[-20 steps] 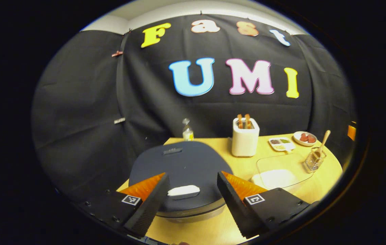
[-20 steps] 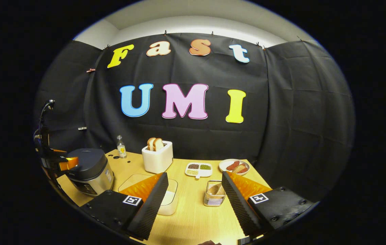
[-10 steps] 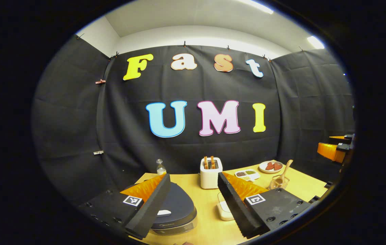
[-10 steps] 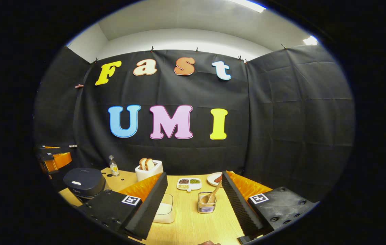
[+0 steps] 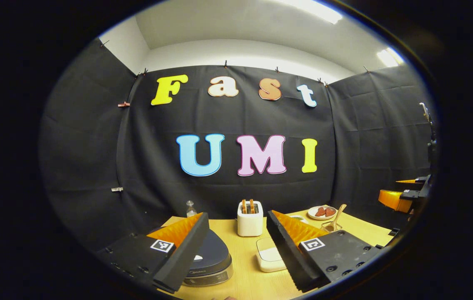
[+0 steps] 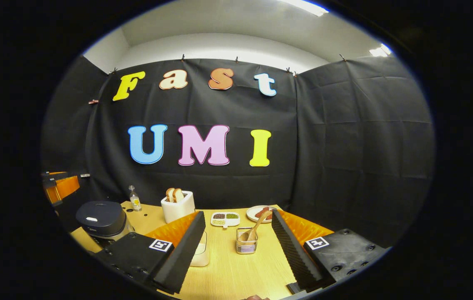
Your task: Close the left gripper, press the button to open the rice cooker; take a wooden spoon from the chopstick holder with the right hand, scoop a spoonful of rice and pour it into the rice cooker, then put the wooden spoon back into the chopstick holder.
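In the right gripper view, the dark, round-lidded rice cooker (image 6: 102, 217) sits shut at the far left of the pale wooden table (image 6: 236, 275), a small clear bottle (image 6: 135, 199) and a white toaster (image 6: 177, 208) holding bread slices behind it. Further right the wire chopstick holder (image 6: 246, 246) stands between the fingers of the right gripper (image 6: 236, 250), the wooden spoon (image 6: 255, 227) leaning in it; those jaws gape wide, holding nothing. In the left gripper view, the left gripper (image 5: 236, 250) also stands wide and empty above the table, the cooker partly behind its left finger, a lidded white rice box (image 5: 268, 259) between the fingers.
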The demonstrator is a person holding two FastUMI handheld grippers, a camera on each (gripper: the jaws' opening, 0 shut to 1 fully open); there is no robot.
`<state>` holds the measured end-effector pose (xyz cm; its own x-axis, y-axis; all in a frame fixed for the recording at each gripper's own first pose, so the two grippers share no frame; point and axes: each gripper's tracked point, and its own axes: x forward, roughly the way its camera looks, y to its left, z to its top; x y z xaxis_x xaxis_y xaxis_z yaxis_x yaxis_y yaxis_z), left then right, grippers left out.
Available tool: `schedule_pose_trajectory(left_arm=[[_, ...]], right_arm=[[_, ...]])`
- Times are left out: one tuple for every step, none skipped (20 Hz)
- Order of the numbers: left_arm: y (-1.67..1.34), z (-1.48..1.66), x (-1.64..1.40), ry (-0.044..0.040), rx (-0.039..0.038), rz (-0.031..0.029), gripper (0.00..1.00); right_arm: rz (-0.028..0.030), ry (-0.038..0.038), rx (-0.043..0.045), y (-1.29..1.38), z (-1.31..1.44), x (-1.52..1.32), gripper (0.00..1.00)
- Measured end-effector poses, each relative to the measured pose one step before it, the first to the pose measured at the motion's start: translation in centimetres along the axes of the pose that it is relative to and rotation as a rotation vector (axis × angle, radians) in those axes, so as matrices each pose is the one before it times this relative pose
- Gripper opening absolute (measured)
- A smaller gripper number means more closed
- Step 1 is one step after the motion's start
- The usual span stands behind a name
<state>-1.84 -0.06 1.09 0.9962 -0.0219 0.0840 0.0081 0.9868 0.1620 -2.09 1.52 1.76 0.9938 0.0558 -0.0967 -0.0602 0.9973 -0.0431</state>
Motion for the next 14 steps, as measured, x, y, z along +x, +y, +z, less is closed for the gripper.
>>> schedule_pose_trajectory(left_arm=[[0.215,-0.112,0.068,0.00270,-0.00685,0.00482,0.95],[0.291,-0.109,0.120,0.00358,-0.00433,0.00646,0.94],[0.170,-0.040,0.198,0.00227,0.00011,0.00393,0.94],[0.208,0.019,0.147,0.00071,0.00305,0.00561,0.95],[0.168,0.098,0.174,0.00000,0.00452,0.00374,0.95],[0.100,-0.043,0.269,0.00114,0.00353,0.00351,0.94],[-0.016,0.063,0.159,0.00095,0.00140,-0.00051,0.94],[-0.027,-0.107,0.220,0.00185,0.00164,-0.00026,0.94],[-0.004,0.092,0.119,-0.00164,0.00216,0.00275,0.94],[0.101,0.252,0.160,-0.00844,0.00412,0.00174,0.95],[-0.208,0.135,0.130,-0.00396,0.00494,-0.00355,0.95],[-0.017,-0.072,0.146,-0.00090,0.00301,0.00055,0.95],[-0.040,-0.057,0.141,0.00037,-0.00398,0.00202,0.95],[-0.034,-0.132,0.094,0.00012,-0.00794,0.00237,0.95]], right_arm=[[0.00504,-0.00027,-0.00170,0.271,0.058,-0.039,1.00],[0.00534,-0.00171,-0.00177,0.273,0.113,0.176,1.00],[0.00654,-0.00355,-0.00316,0.253,0.096,0.139,1.00],[0.00724,-0.00271,-0.00460,0.262,0.105,0.084,1.00],[0.00583,0.00078,-0.00624,0.174,-0.003,0.064,1.00],[0.00745,0.00356,-0.00376,0.218,-0.116,0.132,1.00],[0.00730,0.00214,-0.00058,0.310,-0.063,0.058,1.00],[0.00356,0.00154,0.00062,0.174,0.003,0.157,1.00],[0.00252,0.00184,0.00034,0.064,-0.025,0.163,1.00],[0.00474,-0.00178,-0.00082,0.181,0.134,0.028,1.00],[0.00442,-0.00280,-0.00371,0.077,0.037,0.042,1.00],[0.00275,0.00039,-0.00546,0.043,-0.060,0.177,1.00],[0.00397,0.00618,-0.00421,0.057,-0.245,0.006,1.00],[0.00526,0.00875,0.00100,0.118,-0.282,0.092,1.00]])
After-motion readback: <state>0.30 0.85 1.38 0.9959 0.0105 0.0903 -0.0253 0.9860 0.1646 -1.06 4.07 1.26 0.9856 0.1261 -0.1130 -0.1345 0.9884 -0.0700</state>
